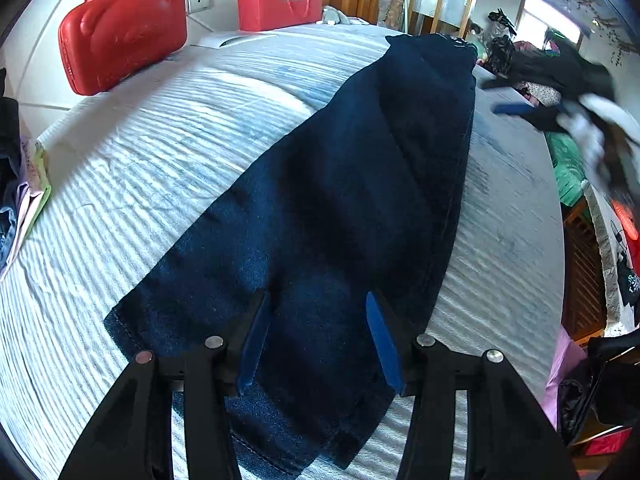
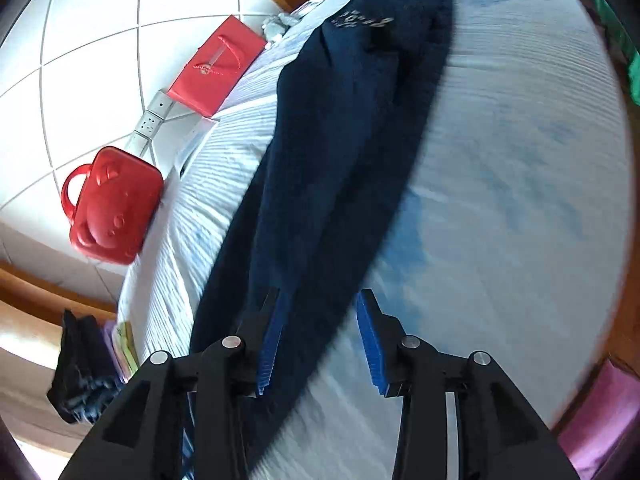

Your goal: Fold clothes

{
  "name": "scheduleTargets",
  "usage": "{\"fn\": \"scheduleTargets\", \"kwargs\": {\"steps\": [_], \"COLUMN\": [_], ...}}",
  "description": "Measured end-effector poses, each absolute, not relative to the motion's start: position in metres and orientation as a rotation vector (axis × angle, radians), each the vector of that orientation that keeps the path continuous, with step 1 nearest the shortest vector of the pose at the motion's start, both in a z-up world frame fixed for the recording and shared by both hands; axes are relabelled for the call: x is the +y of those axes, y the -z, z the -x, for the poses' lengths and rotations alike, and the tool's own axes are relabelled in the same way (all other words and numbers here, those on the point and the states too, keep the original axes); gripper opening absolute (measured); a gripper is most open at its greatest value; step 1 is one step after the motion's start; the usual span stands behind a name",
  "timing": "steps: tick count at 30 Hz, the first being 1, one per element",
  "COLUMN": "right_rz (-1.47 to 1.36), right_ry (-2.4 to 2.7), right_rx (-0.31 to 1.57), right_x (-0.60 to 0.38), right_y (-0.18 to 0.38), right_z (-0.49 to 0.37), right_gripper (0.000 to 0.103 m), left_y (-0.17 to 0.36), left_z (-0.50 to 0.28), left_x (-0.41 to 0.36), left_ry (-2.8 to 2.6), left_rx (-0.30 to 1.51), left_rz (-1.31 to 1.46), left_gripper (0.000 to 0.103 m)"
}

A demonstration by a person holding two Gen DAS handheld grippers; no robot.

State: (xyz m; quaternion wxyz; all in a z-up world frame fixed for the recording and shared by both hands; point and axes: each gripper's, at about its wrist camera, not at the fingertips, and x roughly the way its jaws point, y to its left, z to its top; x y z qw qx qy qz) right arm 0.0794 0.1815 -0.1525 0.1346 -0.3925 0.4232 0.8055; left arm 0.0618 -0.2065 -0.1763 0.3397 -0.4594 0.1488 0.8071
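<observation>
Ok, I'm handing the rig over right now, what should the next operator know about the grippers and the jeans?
Left gripper: open, empty, over the hem end of the dark jeans.
Right gripper: open, empty, over the jeans' long edge; its view is motion-blurred.
Jeans lie lengthwise along the white striped bedcover, apparently already folded leg over leg.
Left to do: grip the hem end and fold it toward the waistband.
Red case and red gift bag sit by the wall.

Matt dark denim jeans [image 1: 340, 208]

Bright daylight, strong fisheye curving at edges; right wrist view motion-blurred.
</observation>
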Motion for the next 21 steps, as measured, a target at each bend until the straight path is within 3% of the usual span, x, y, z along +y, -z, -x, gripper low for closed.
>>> {"fn": "scheduleTargets", "kwargs": {"steps": [4,5,7,8,11,15,17,21], "right_rz": [1.216,1.244,1.309,1.331,1.301,1.506,1.588,1.468], "right_ry": [-2.317,-2.306,-2.325,-2.351,-2.422,-2.378,-2.422,-2.565], "right_rx": [1.194,1.191,1.131,1.076,0.884,0.913,0.881,0.922], "right_x": [0.191,0.191,0.188,0.186,0.189,0.211,0.218,0.301], "right_y": [0.167,0.171,0.171,0.166,0.139,0.167,0.172,0.129], "right_z": [-0.034,-0.027,-0.017,-0.015,-0.029,-0.043,-0.047,-0.053], "right_gripper": [0.038,0.033,0.006,0.004,0.003,0.005,0.018,0.019], "left_y": [0.177,0.177,0.176,0.176,0.176,0.176,0.173,0.154], "left_z": [-0.061,-0.060,-0.058,-0.058,-0.056,-0.058,-0.057,-0.050], "left_x": [-0.204,-0.206,-0.207,-0.207,-0.206,-0.204,-0.202,-0.204], "left_ry": [-2.099,-2.101,-2.113,-2.119,-2.151,-2.221,-2.260,-2.447], "left_rx": [0.409,0.398,0.356,0.342,0.302,0.250,0.228,0.032], "left_rz": [1.214,1.223,1.249,1.260,1.289,1.327,1.378,1.498], "left_gripper": [0.051,0.051,0.051,0.051,0.051,0.051,0.051,0.051]}}
